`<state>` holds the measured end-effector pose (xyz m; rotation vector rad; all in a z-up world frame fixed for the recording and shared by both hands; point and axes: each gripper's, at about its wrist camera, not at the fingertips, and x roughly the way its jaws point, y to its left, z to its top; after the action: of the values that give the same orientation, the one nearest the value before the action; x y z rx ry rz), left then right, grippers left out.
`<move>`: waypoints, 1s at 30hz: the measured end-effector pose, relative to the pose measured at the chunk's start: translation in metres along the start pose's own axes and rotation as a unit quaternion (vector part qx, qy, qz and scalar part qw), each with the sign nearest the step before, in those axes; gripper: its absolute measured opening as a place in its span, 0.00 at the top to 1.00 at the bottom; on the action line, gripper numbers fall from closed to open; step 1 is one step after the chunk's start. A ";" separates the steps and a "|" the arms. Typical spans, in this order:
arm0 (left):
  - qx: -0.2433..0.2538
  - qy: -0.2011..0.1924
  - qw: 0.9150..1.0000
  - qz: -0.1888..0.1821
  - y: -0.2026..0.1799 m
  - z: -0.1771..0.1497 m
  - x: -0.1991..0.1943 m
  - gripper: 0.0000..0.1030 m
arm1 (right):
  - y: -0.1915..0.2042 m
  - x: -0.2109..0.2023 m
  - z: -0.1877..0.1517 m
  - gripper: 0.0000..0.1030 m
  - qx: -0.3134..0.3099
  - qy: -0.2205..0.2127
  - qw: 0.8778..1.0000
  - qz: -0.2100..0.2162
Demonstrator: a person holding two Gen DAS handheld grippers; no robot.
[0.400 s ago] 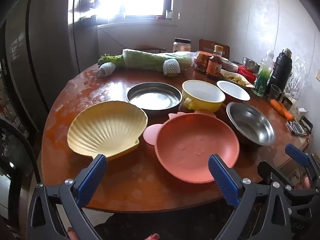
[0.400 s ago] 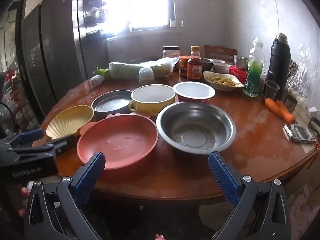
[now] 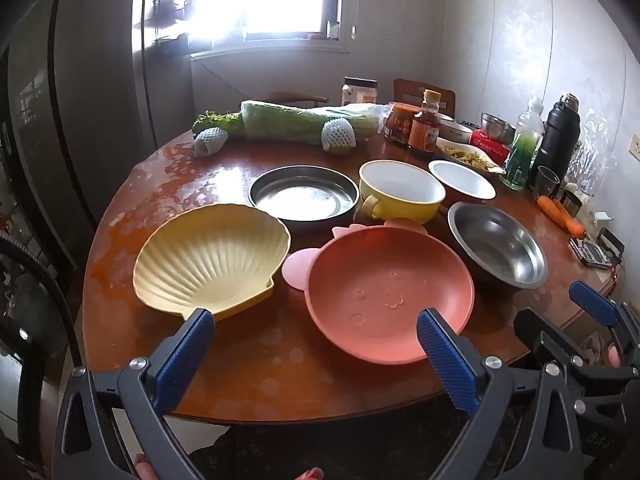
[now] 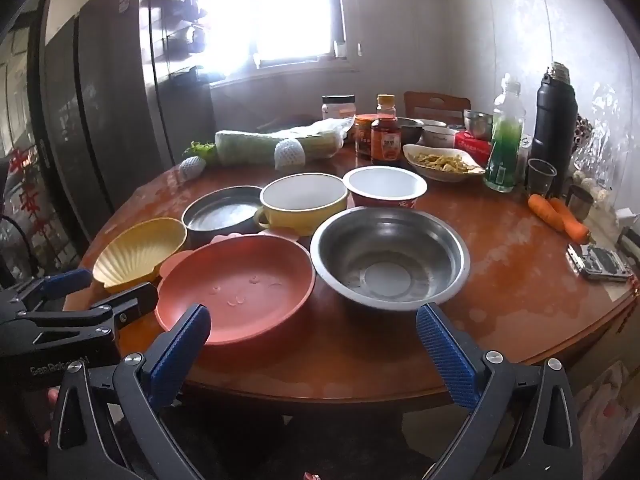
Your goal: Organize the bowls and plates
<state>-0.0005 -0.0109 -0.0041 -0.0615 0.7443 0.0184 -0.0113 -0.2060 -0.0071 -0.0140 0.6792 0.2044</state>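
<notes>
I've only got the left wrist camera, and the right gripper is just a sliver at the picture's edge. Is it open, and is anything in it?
Observer: The right wrist view shows the right gripper wide open with nothing between its fingers. The steel bowl sits just ahead of it.
Operator: And the white bowl behind the steel one? I mostly see its inside.
Observer: From the right wrist view, the white bowl has a red outer wall with some white print on it. It stands just behind the steel bowl's far rim.
</notes>
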 end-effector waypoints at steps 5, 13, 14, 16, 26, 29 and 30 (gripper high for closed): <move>-0.004 -0.002 1.000 -0.003 0.006 0.003 -0.004 0.01 | 0.000 0.000 0.000 0.00 0.003 -0.001 1.000 -0.006; -0.005 -0.004 1.000 -0.004 0.007 0.004 -0.006 0.01 | 0.004 -0.001 0.000 0.00 -0.003 -0.004 1.000 -0.003; -0.005 -0.005 1.000 -0.003 0.007 0.004 -0.006 0.01 | 0.005 0.000 0.000 0.00 -0.003 -0.004 1.000 -0.003; -0.004 -0.006 1.000 -0.003 0.007 0.004 -0.007 0.01 | 0.004 0.000 0.000 0.00 -0.003 -0.004 1.000 -0.003; 0.002 -0.005 1.000 -0.003 0.004 0.004 -0.007 0.01 | 0.005 0.000 0.000 0.00 -0.005 -0.001 1.000 -0.005; 0.001 -0.007 1.000 -0.003 0.003 0.003 -0.007 0.01 | 0.003 0.000 0.000 0.00 -0.005 -0.003 1.000 -0.005; 0.001 -0.006 1.000 -0.003 0.003 0.003 -0.006 0.01 | 0.003 0.000 0.000 0.00 -0.005 -0.003 1.000 -0.006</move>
<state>-0.0035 -0.0080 0.0019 -0.0613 0.7312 0.0126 -0.0120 -0.2026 -0.0071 -0.0282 0.6725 0.1960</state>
